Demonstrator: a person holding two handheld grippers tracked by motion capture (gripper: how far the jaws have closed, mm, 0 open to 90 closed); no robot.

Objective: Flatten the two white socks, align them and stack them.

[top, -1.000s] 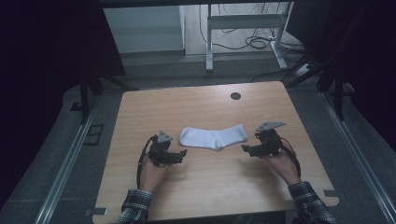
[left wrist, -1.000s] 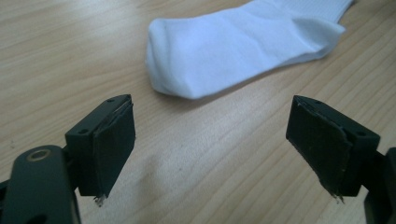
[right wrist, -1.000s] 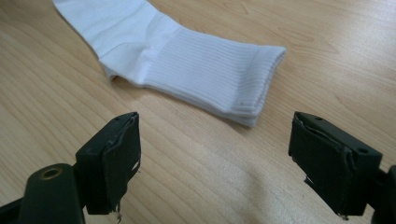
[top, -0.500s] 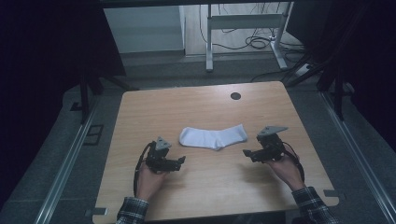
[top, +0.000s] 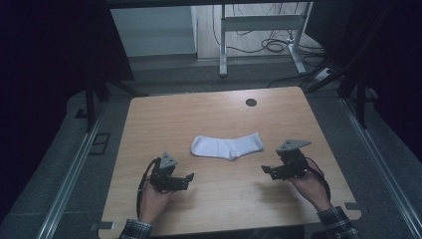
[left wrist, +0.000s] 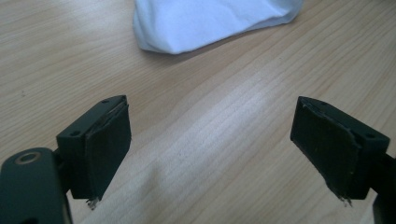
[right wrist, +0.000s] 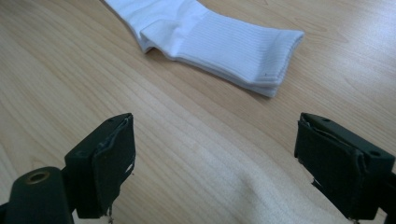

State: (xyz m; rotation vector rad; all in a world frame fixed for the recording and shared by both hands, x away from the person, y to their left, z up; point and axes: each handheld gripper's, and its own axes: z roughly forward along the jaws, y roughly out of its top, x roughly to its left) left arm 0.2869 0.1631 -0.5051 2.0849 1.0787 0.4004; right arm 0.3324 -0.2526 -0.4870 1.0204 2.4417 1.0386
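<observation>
A white sock (top: 228,146) lies flat in the middle of the wooden table (top: 189,114), folded or stacked double. My left gripper (top: 187,179) hovers near the front left, short of the sock's rounded end (left wrist: 210,21). It is open (left wrist: 224,149) with only bare wood between its jaws. My right gripper (top: 265,172) sits at the front right, a little short of the ribbed cuff (right wrist: 233,46). It too is open (right wrist: 229,158) and holds nothing. Both grippers point inward, toward each other.
A dark round hole (top: 251,102) marks the table's far side. Beyond the table stand a white metal desk frame (top: 259,22) and loose cables (top: 271,46) on the floor. Grey floor rails (top: 74,169) run along both sides of the table.
Both grippers have drawn back from the sock toward the table's front edge, the left one farther. The sock has not moved.
</observation>
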